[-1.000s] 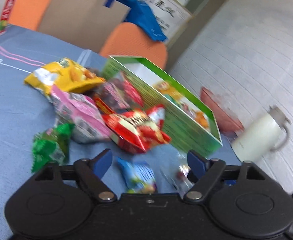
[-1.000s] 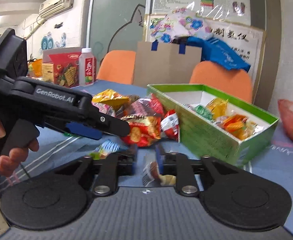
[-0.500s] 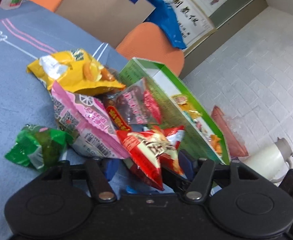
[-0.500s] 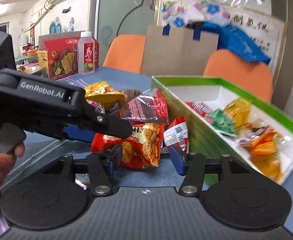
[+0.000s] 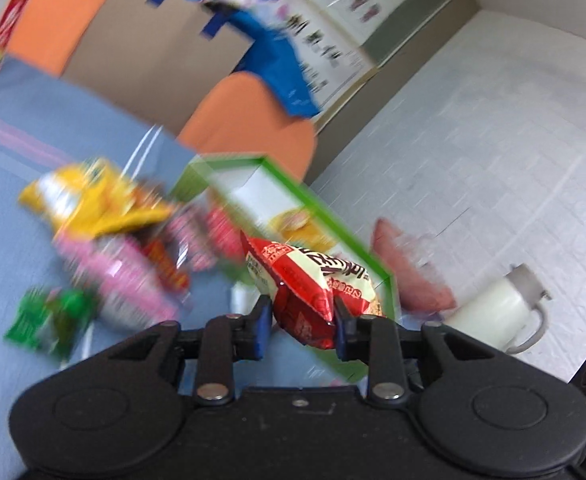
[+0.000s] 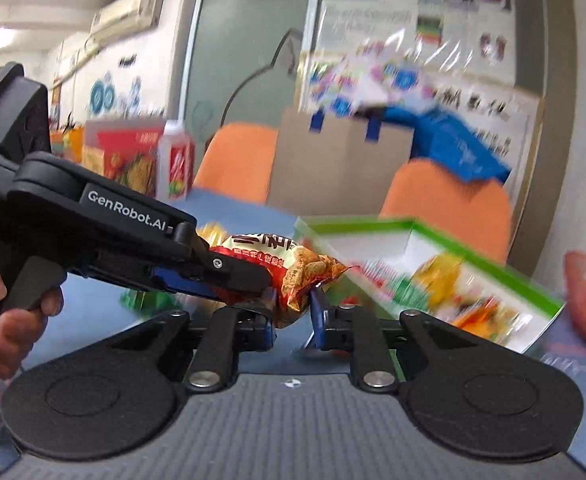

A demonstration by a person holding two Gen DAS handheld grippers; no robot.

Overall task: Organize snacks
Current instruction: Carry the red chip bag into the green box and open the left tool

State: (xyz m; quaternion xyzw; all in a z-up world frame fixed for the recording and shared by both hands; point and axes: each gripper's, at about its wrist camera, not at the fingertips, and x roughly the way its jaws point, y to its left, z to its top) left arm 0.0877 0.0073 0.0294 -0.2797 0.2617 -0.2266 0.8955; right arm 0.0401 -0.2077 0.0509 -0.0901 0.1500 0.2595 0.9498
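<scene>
The red snack packet (image 5: pixel 313 280), which lay on the bench (image 5: pixel 21 120) a second ago, is now clamped by the left tongs (image 5: pixel 301 328) and lifted beside the green box (image 5: pixel 333 224). The right tongs (image 6: pixel 293 322) are closing on its other end.

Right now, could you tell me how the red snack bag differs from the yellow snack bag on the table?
The red snack bag is off the table, pinched by the left gripper and also between the closing right gripper; the yellow snack bag lies on the blue cloth, untouched. The red one is close to the green box, the yellow one farther left in the pile. Both are crinkly sealed packets.
</scene>
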